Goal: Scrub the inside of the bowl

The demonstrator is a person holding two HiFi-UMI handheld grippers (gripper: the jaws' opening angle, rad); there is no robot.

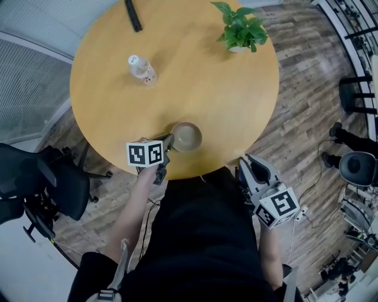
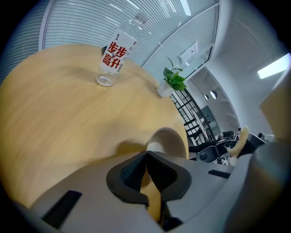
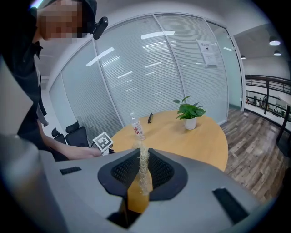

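Head view: round wooden table (image 1: 195, 76) from above, bowl (image 1: 186, 137) upright near the close edge. At the bowl's left rim, left gripper (image 1: 169, 141), reaching in from the left with tips closed on that rim. Off the table, beside the person's body, right gripper (image 1: 249, 164), well apart from the bowl and pointing toward the table edge. Farther across, a clear bottle (image 1: 142, 69) standing left of centre, a plant (image 1: 240, 28) in a white pot at the far right, a slim dark thing (image 1: 133, 15) at the far edge. On the wood floor (image 1: 301, 100) to the left, a black chair (image 1: 47, 183).

Left gripper view: left gripper (image 2: 146, 154) with jaws drawn together, tips pinching the near rim of the bowl (image 2: 170, 139). Just past the tips, the bowl's pale inside open to sight. Bowl sitting on the table (image 2: 59, 118), close to its edge. Well beyond, the bottle (image 2: 117, 52) with red print on its label, and the plant (image 2: 173, 82) at the far rim.

Right gripper view: right gripper (image 3: 142, 154) clamped on a straw-coloured, fibrous scrubber (image 3: 144, 175), seen edge-on, upright between the pads and poking out past the tips. Beyond, the table (image 3: 200, 136) with bottle (image 3: 137, 127), plant (image 3: 189, 111) and dark thing (image 3: 149, 118). At the table's left edge, the marker cube of the left gripper (image 3: 103, 142), a forearm (image 3: 68, 148) behind it. Farther left, the chair (image 3: 75, 134) before a glass wall (image 3: 136, 73) with blinds.
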